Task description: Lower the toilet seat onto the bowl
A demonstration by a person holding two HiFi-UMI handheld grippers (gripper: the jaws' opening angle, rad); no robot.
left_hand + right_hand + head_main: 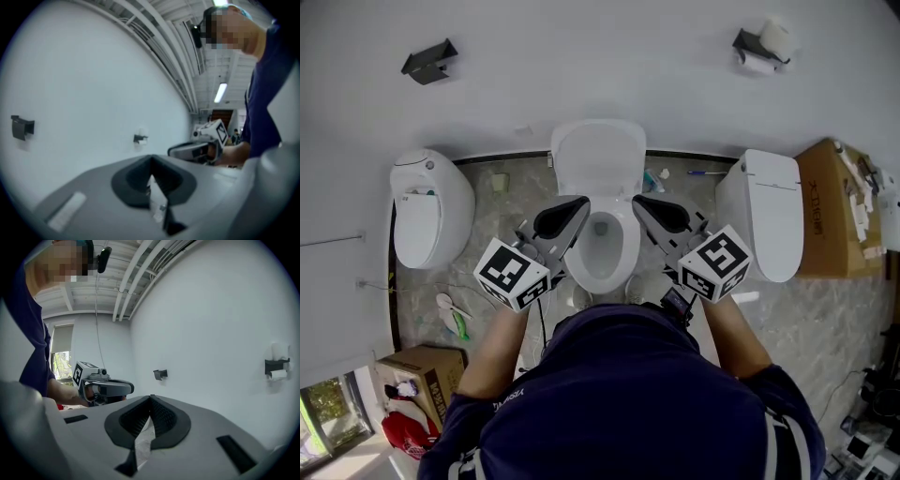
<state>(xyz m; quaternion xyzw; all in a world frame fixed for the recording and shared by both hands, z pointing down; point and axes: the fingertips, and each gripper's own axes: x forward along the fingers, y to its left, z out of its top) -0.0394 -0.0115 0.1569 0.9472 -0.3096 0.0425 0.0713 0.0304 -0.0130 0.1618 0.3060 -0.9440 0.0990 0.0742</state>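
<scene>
nearest the camera, the person's blue top (628, 394) fills the bottom of the head view, with bare forearms reaching forward. each hand carries a gripper with a marker cube (514, 274) at its back. the left gripper (572, 208) and right gripper (649, 208) sit side by side and apart, over the front of the bowl (602, 267), both pointing at the wall (600, 56). in its own view the left gripper (151, 159) has its jaws closed tip to tip with nothing between them. the right gripper (151, 398) is likewise pinched together and empty. in both gripper views only the wall lies ahead of the tips. just past them the bowl is open, and a white lid (598, 155) stands upright behind it against the wall. whether the seat is up with the lid or lying on the rim, i cannot tell. a second toilet (431, 206) stands at left and a third toilet (764, 211) at right, with a box (830, 206) beside it. on the wall are a black bracket (428, 61) at left and a paper holder (759, 42) at right.
</scene>
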